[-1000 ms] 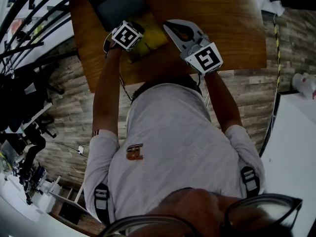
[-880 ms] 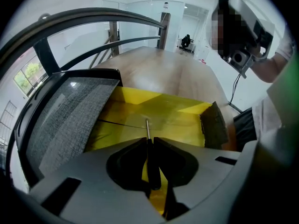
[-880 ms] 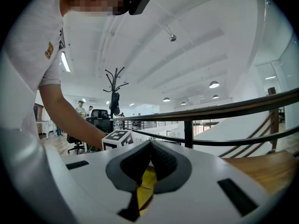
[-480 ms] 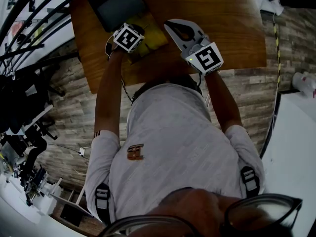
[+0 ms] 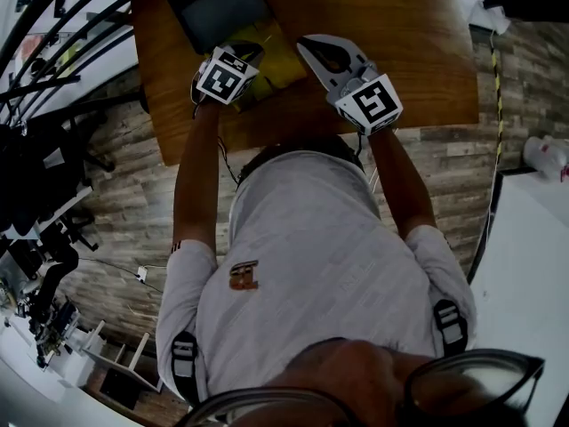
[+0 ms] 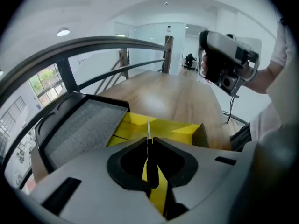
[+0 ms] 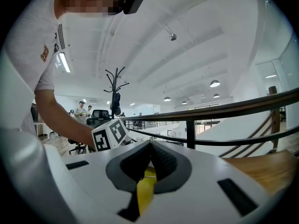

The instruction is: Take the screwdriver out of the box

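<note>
Screwdriver: thin metal-shafted screwdriver [image 6: 148, 129], upright, clamped between the left gripper's jaws; bright tip projects just above the jaw tips; handle and lower end hidden behind the jaws.
Screwdriver position: directly over the open yellow box; contact with the box interior cannot be determined.
Left gripper: white two-jaw left gripper [image 6: 149, 141] closed on the screwdriver shaft, black pads pressed against both sides; held above the near edge of the box.
Box: rectangular yellow-lined box [image 6: 180, 127] resting on the table, open at the top; brown outer wall visible at the right corner.
Lid: black lid with grey foam lining [image 6: 81, 127], folded back on the left side of the box, foam facing up.
Right gripper: white two-jaw right gripper [image 7: 150, 148] with jaws brought together at the tips, nothing clamped; yellow of the box visible through the gap below the pads; held just beside the right side of the box, apart from the left gripper.
Table: brown wooden table [image 5: 400, 25] carrying the box and lid.
Surroundings: dark metal railing [image 6: 117, 43] beyond the table; wood-plank floor [image 5: 133, 176] below.
</note>
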`<state>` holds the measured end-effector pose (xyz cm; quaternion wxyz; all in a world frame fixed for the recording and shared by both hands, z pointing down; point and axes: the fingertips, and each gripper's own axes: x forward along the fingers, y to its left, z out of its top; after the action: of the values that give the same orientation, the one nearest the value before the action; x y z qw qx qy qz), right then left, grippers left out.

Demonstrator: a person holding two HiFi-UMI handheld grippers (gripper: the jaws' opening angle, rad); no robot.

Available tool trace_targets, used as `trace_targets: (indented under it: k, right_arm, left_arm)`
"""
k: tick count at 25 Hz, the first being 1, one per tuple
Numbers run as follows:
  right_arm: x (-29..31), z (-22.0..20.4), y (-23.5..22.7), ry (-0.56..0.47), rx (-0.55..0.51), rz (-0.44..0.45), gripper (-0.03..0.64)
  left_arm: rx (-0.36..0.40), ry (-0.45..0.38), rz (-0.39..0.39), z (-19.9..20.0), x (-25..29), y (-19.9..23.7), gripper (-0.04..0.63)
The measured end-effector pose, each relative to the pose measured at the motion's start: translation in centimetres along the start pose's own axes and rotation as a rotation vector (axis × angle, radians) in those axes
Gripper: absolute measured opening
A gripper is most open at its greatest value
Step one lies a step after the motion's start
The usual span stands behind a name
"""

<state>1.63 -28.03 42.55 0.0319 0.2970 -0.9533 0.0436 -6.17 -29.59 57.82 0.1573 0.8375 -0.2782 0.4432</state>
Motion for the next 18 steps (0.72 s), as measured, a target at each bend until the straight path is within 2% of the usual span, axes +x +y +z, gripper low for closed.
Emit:
trace_targets:
  k: [7,14,18]
  right_arm:
    - [1.2,0.6,1.8,-0.005,-0.007,0.026,0.032]
    - [1.8,1.6,3.5,-0.007,-0.026,0.043,0.032]
    - [2.1,2.3,4.5,-0.021,-0.022,0.052,0.032]
  left_arm:
    - [-0.026,-0.186,0.071,2.2,-4.5,0.4,0.054]
    - [-0.126,-0.407,0.108,4.5,-9.4,0.2,0.054]
    - [-0.146,-0.55,0.133,5.6,-12.3,0.1,0.054]
